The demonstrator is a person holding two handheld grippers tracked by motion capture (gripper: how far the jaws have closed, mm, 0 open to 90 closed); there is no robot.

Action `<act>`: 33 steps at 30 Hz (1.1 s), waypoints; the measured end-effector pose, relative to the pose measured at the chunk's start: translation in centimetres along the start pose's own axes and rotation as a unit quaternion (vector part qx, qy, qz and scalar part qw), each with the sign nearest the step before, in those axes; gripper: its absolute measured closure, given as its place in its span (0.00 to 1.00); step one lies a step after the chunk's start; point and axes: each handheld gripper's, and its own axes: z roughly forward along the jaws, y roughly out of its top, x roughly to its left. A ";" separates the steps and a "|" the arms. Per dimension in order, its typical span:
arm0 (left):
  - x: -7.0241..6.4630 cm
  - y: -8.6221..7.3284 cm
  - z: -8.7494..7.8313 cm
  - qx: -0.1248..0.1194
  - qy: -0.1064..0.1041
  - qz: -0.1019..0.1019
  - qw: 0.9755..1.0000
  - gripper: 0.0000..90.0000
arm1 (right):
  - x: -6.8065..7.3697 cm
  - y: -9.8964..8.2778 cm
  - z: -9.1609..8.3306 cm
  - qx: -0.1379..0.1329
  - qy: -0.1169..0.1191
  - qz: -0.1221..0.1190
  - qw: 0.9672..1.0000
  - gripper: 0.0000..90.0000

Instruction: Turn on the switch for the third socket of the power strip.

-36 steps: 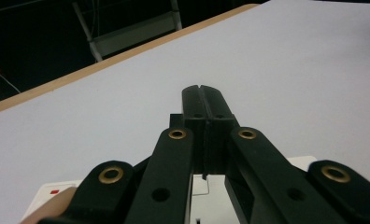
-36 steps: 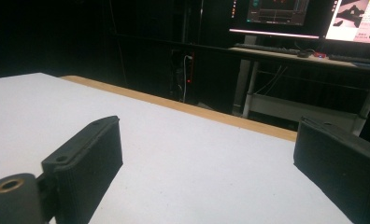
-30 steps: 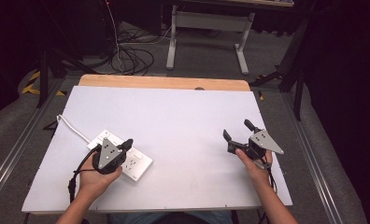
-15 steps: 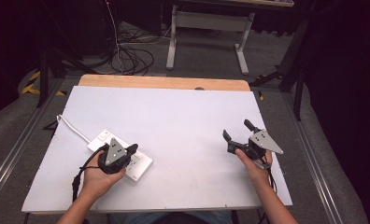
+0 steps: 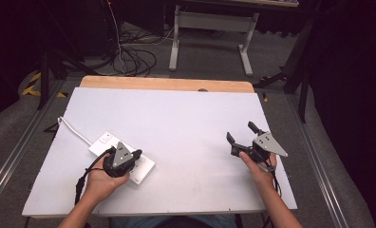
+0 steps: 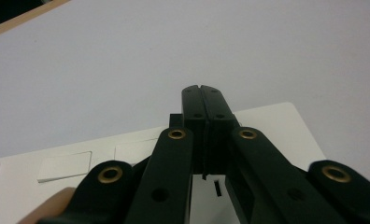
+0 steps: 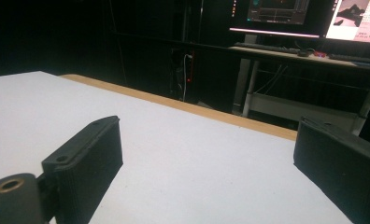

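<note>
A white power strip (image 5: 146, 166) lies flat at the table's left front, with a white cable (image 5: 72, 128) running off to the left edge. My left gripper (image 5: 135, 155) hovers low over the strip's right half, held by a hand. In the left gripper view its jaws are pressed together with nothing between them (image 6: 203, 92), and the power strip (image 6: 276, 126) lies right beneath them. My right gripper (image 5: 240, 132) is held above the bare table at the right front. It stands wide open (image 7: 211, 154) and holds nothing.
The white table top (image 5: 186, 118) has a wooden strip (image 5: 167, 84) along its far edge. Beyond it are a desk frame (image 5: 210, 28) and loose cables on the floor (image 5: 134, 57). Monitors (image 7: 309, 14) glow behind the table.
My left gripper has edged slightly to the right over the power strip. The right gripper has stayed where it was, still open.
</note>
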 end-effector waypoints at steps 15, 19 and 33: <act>-0.1 -0.1 0.2 0.011 -0.003 0.008 1.000 1.00 | 0.0 0.0 0.0 -0.001 0.001 0.000 1.000 0.09; -0.1 -0.1 0.3 0.011 -0.004 0.007 1.000 1.00 | 0.0 0.0 0.0 -0.001 -0.001 0.000 1.000 0.09; -0.1 -0.1 0.3 0.010 -0.005 0.003 1.000 1.00 | 0.0 0.1 -0.1 -0.002 -0.001 0.001 1.000 0.09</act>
